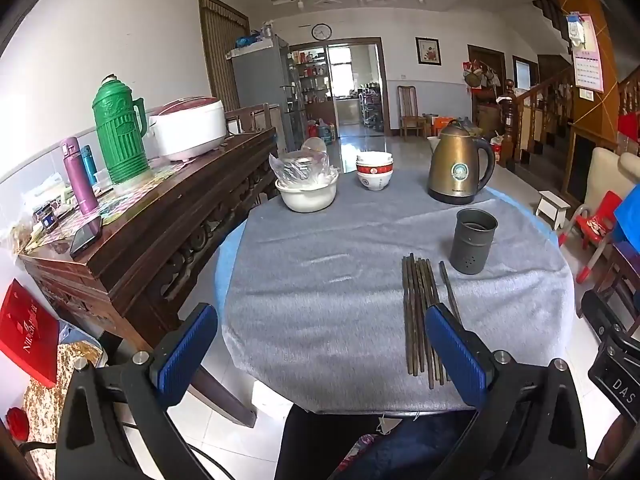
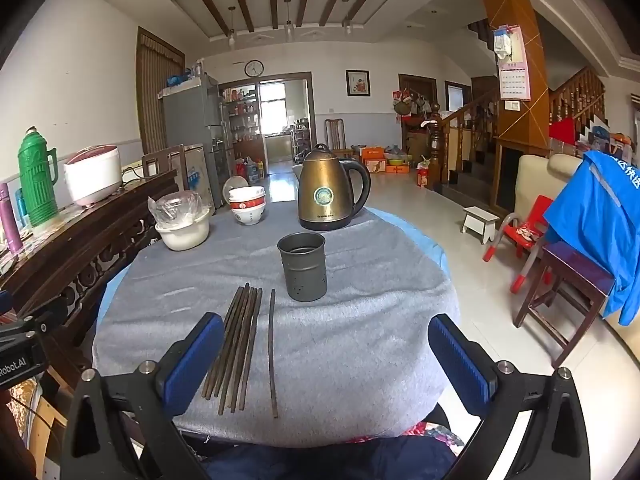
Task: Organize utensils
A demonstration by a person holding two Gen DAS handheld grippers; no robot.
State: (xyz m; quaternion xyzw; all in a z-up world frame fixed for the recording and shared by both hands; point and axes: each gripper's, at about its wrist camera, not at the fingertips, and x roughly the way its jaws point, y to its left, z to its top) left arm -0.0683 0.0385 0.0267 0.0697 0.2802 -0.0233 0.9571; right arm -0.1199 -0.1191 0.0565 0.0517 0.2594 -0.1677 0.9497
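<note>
Chopsticks (image 2: 240, 344) lie bundled just before the holder cup (image 2: 303, 266), one stray apart, so we hover both grippers' jaws wide apart, empty, ready to grab.

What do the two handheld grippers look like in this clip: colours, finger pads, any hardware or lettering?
Both the left gripper and the right gripper have black angular plastic frames with triangular cut-outs, silver round bolt heads at the joints, and flat blue ribbed pads on the fingers. In the right wrist view, white lettering ending "Robot.AI" shows on the other gripper's black body.

dark chopsticks (image 2: 240, 344) flat, beside upright holder (image 2: 303, 266)
</note>
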